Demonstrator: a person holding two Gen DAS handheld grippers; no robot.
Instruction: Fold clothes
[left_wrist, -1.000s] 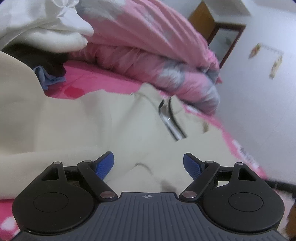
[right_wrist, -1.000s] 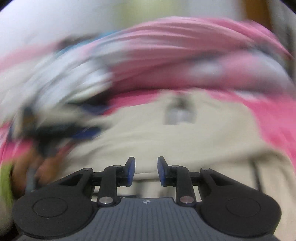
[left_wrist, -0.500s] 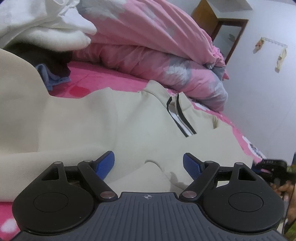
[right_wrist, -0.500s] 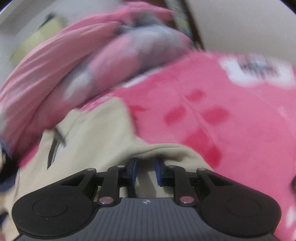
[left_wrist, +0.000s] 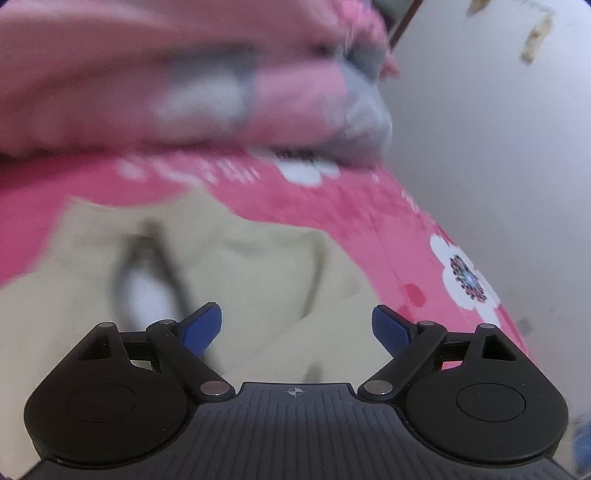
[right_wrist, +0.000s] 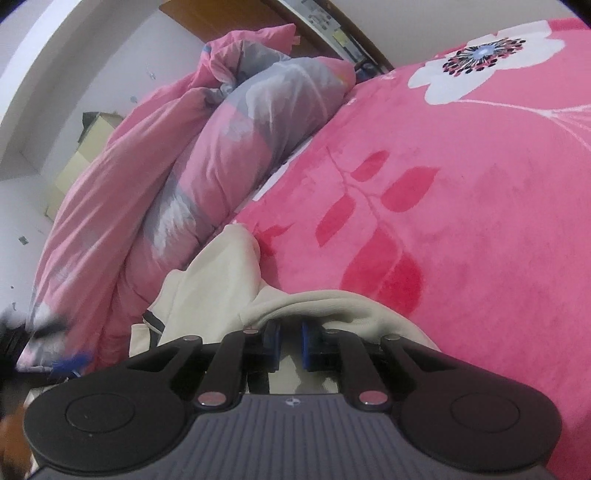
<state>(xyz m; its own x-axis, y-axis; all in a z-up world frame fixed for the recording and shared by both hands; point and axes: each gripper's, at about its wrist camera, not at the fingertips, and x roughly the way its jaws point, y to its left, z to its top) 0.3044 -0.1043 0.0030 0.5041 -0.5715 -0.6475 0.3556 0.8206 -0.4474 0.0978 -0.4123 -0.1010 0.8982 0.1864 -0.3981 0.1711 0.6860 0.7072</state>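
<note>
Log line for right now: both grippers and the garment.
left gripper: open, above cream garment | right gripper: shut on cream garment edge, jaws just closed further | surface: pink floral bedspread

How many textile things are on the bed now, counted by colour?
Cream: 1, the cream garment
Pink with grey: 1, the bunched quilt
Bright pink with flowers: 1, the bed blanket
Total: 3
</note>
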